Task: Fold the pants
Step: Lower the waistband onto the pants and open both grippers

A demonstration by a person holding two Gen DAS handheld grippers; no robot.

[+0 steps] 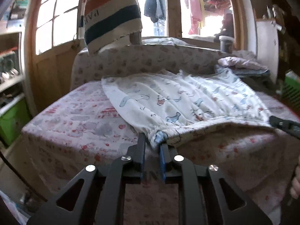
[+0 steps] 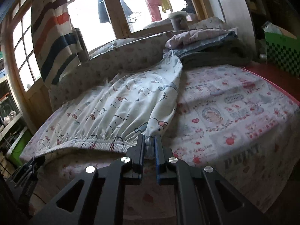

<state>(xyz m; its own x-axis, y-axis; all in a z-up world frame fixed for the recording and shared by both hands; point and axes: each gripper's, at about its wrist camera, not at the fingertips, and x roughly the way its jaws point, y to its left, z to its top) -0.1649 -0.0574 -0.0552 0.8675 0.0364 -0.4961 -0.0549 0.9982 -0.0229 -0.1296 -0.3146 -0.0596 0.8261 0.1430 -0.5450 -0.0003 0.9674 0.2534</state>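
Fingers of the left gripper pinch one end of the elastic waistband, with bunched cloth caught between the blue pads; fingers of the right gripper pinch the opposite end in the same manner, the pads almost together on a thin gather of fabric. Holding both ends draws the waistband into a taut line between the two tools, which appears intended to keep the near edge straight and raised slightly off the bed sheet so it can be carried as one edge. From the left wrist view, the tip of the right gripper shows at the far right end of that edge. Beyond the waistband, the pants, white with a cartoon print, lie spread on the sheet with the legs running away toward the window; long creases fan out from the gathered elastic. Farther back, a stack of folded cloth rests near the leg ends, and a striped curtain hangs at the window frame. The fold itself looks not yet made.
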